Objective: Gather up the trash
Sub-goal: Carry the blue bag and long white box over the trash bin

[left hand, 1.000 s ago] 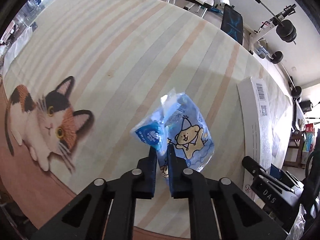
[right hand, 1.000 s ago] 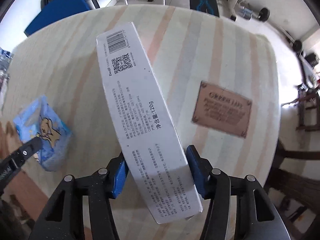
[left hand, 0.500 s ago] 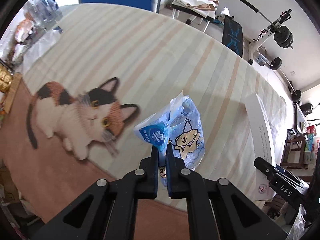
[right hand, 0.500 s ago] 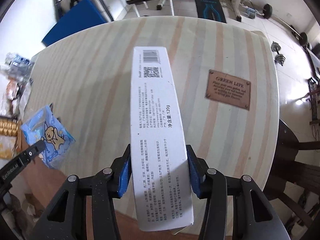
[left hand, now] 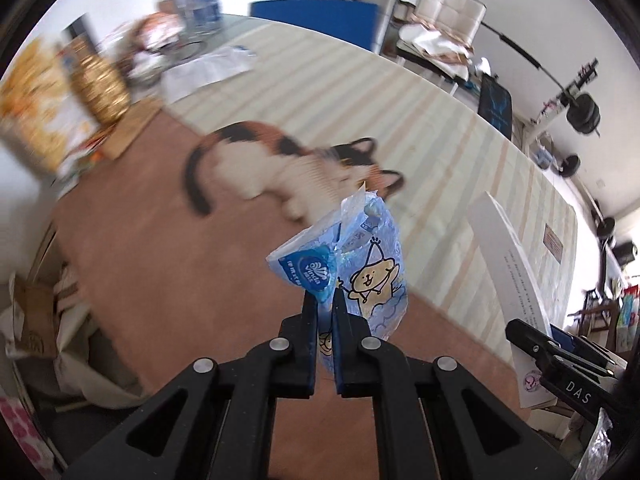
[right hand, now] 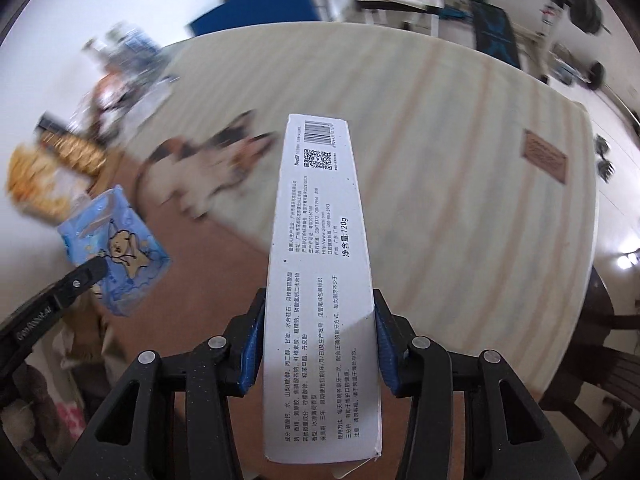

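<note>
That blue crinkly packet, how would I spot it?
Start at the striped table mat with the calico cat print. Above it the left gripper pinches the blue packet: soft plastic with a cartoon bear, unlike the stiff white box beside it.

Crumpled blue tissue wrapper — cartoon bear print — hangs mid-frame; long white printed box stands lengthwise, centre frame — both aloft.

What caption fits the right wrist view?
Right gripper clamps a long white carton above the striped tablecloth.

Home: cat tablecloth, barbell weights
</note>
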Demonstrator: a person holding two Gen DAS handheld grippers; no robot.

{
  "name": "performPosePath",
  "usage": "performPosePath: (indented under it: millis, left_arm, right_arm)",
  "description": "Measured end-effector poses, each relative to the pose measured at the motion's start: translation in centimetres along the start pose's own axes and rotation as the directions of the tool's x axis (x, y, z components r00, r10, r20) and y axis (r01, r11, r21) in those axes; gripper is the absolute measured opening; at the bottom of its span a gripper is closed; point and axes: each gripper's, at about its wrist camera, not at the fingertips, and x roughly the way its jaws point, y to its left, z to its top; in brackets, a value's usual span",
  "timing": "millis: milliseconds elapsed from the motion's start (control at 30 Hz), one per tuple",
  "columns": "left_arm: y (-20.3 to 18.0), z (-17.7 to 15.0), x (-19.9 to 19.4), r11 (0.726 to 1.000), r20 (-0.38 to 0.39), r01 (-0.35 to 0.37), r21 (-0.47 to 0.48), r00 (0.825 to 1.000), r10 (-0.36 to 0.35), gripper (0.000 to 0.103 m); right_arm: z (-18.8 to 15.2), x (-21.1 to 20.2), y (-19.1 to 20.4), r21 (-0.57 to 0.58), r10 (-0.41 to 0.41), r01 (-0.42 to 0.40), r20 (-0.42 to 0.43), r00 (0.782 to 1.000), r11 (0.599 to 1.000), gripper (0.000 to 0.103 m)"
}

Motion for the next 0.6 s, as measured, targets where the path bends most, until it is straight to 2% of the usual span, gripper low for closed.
performPosePath:
  millis: [100,300,467,600]
  left_arm:
    - [4.1,-3.6,-2.7,0.999,0.03,0.009,-0.05,1.0,-0.008,0.004]
    - [13.7,-13.4,-7.2,0.988,0.045,0.007,-0.156,0.999,0.0,0.004]
    - [21.9,-22.9,-7.3,0.971,-0.04,-0.028,-0.239,0.999,0.019,0.004]
    - [26.3,-28.5,-4.2,0.954,-0.139,-0.063,-0.293,0.99,0.023,0.004]
  right_arm:
    - [-3.4,-1.6,4.9,-0.064,0.033,-0.033,0.01,0.999,0.997,0.05]
    - [-13.3,-3.7,14.1,-0.163,0.097,-0.097,-0.008,0.995,0.982,0.05]
    - [-23.5,-2.2,19.5,-0.22,0.124,-0.146,-0.11,0.986,0.965,0.05]
    - [-30.7,2.5,22.8,-0.271,0.093,-0.154,-0.226,0.97,0.95,0.05]
